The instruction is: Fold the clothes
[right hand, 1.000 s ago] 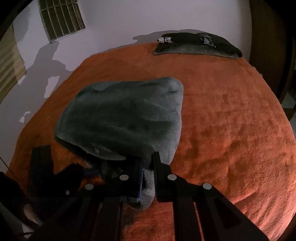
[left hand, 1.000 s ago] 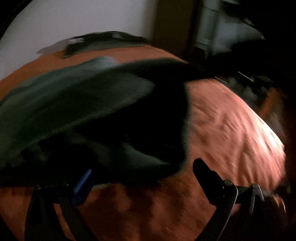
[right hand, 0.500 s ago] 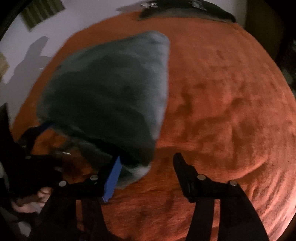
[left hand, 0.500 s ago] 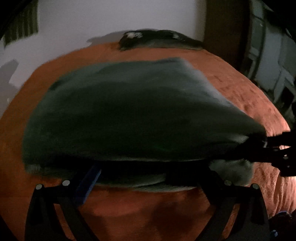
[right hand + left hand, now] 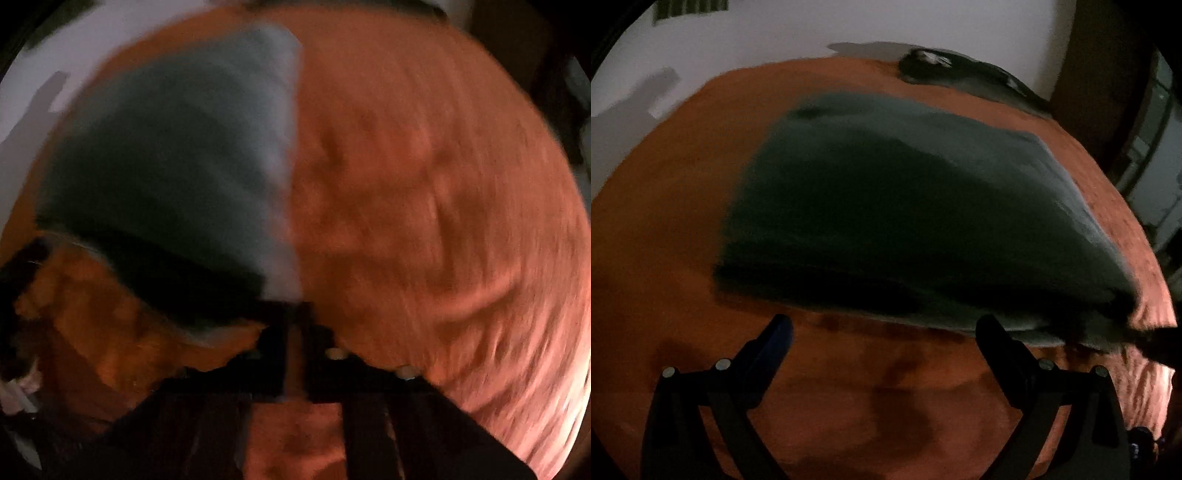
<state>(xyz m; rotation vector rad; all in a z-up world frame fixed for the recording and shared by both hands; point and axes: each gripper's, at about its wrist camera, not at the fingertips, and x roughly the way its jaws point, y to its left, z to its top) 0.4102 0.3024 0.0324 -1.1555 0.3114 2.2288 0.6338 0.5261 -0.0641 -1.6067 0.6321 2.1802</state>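
Grey fleece forms the garment [image 5: 905, 206], a thick, soft piece lying folded over itself on the orange blanket [image 5: 683, 184] that covers the bed. It sits toward the middle of the bed, with a second pile of dark clothes [image 5: 960, 77] well apart from it near the far wall [image 5: 849, 26].

Handling: judged by its plush surface and rounded edges, the garment is light, limp and not fragile. It will sag and drape when lifted and will not hold a crease unless pressed flat. The pile should give the pads good friction, so slipping is unlikely. Take hold at a corner or along the doubled near edge, pinching all layers together; a grip on the top layer alone would probably pull the fold open.

Claw state: the left gripper [image 5: 882, 332] has its jaws spread wide, with only blanket between them; the near edge of the garment lies just beyond the fingertips. The right gripper [image 5: 295, 314] has its jaws brought together at the near right corner of the garment. Blur prevents confirming whether any cloth is pinched between them.

Limits of view: both views are dim and motion-blurred. Sleeves, collar and the layer count cannot be made out. At the left edge of the right wrist view, dark shapes, possibly the other tool, are not identifiable.
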